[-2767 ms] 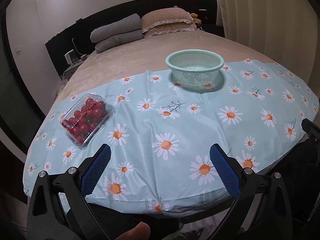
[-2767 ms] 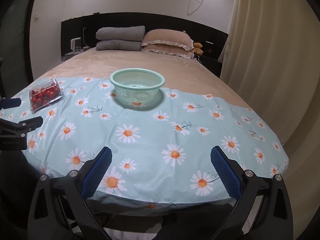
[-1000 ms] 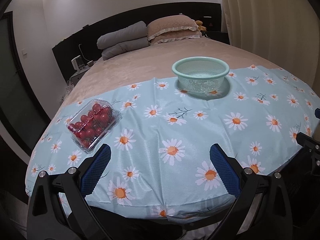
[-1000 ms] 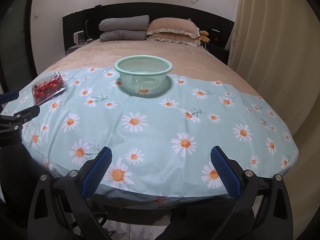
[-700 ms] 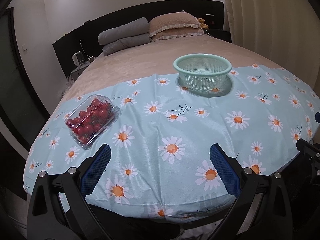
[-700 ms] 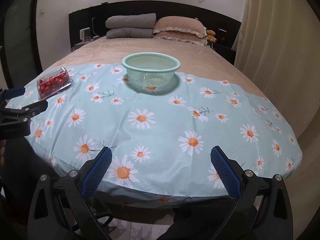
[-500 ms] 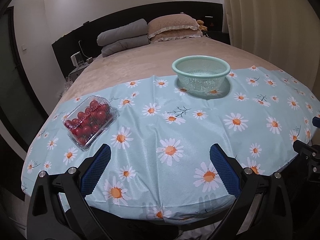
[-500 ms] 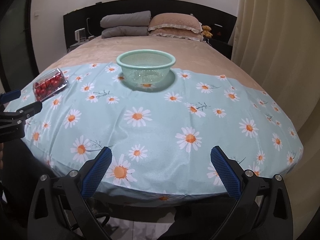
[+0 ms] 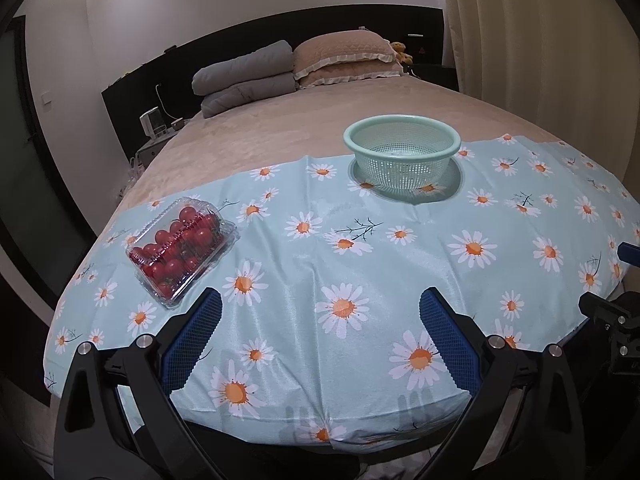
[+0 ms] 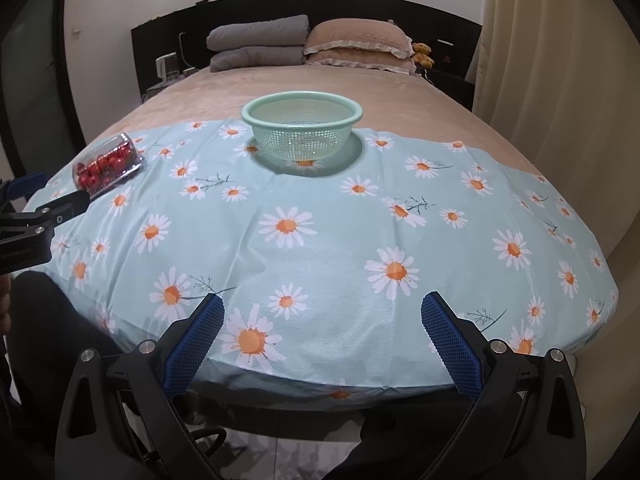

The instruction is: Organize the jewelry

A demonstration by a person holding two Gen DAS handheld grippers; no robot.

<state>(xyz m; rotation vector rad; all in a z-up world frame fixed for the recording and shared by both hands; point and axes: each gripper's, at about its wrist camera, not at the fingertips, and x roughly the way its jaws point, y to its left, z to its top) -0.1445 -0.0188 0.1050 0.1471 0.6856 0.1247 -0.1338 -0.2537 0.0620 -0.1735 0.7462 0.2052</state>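
No text can be read with any confidence. The one trace of lettering is a small pale line printed on the black body of the left gripper (image 10: 24, 236), at the left edge of the right wrist view — it is too blurred to make out. The clear box of tomatoes (image 9: 180, 246), the green basket (image 9: 402, 156) and the daisy cloth (image 9: 360, 264) carry no legible label, brand or number.

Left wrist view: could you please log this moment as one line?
left gripper open | right gripper open | tomato box closed | basket empty
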